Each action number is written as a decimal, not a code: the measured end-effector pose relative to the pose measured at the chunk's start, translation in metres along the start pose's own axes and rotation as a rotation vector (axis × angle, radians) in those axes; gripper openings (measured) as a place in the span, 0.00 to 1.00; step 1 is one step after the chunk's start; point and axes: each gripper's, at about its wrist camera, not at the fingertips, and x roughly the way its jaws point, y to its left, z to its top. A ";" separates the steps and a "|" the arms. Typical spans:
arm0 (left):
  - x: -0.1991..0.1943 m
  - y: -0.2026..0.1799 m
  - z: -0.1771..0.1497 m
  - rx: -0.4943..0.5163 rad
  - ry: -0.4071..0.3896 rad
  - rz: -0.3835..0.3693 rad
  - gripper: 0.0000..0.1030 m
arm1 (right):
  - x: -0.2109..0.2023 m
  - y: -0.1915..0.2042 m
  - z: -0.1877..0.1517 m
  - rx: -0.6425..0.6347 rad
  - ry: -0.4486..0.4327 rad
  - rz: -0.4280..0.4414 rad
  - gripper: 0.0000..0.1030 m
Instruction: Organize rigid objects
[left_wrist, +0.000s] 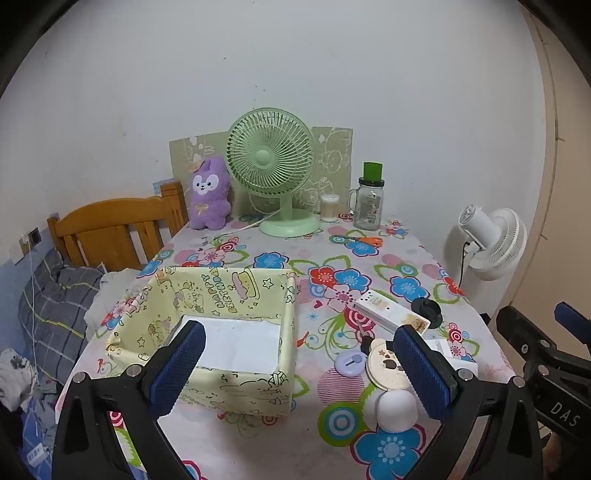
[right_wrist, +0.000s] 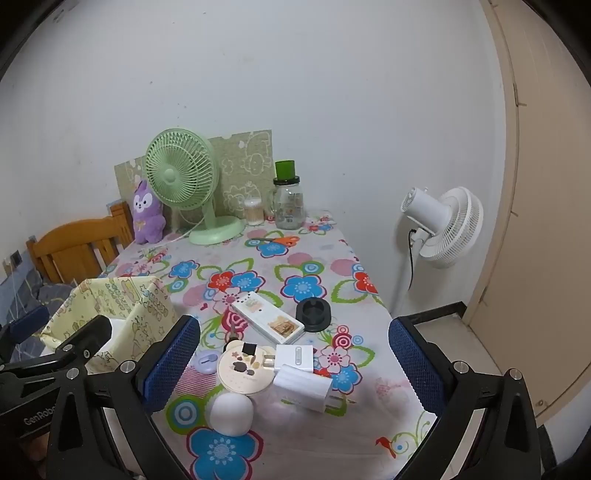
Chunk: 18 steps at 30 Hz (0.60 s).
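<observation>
At lower centre of both frames, the left tongs (left_wrist: 299, 369) and right tongs (right_wrist: 293, 363) hung released, grasping nothing. Small rigid objects, among them a white dome-shaped plastic piece (right_wrist: 231, 409) and a white rectangular power strip (right_wrist: 267, 321), lay clustered on the floral-clothed surface (right_wrist: 295, 258), just right of the pale yellow cartoon-printed fabric box (left_wrist: 236, 295).

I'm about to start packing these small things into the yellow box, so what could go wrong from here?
1. The white egg-shaped object looks round, so it may roll or slip when pinched.
2. The two white chargers lie touching the round bear-eared case; grabbing one could nudge its neighbours.
3. The yellow box looks soft-walled, so a hand-held gripper could catch and push it.
</observation>
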 end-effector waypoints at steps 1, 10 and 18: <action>0.000 0.000 0.000 0.000 0.003 0.000 1.00 | 0.000 0.000 0.000 0.001 0.001 0.001 1.00; 0.001 -0.001 -0.003 -0.006 0.009 -0.005 1.00 | 0.000 0.000 0.000 -0.001 -0.004 0.001 1.00; 0.000 -0.002 0.001 -0.007 0.005 0.001 1.00 | 0.000 -0.001 -0.001 0.005 -0.006 0.008 1.00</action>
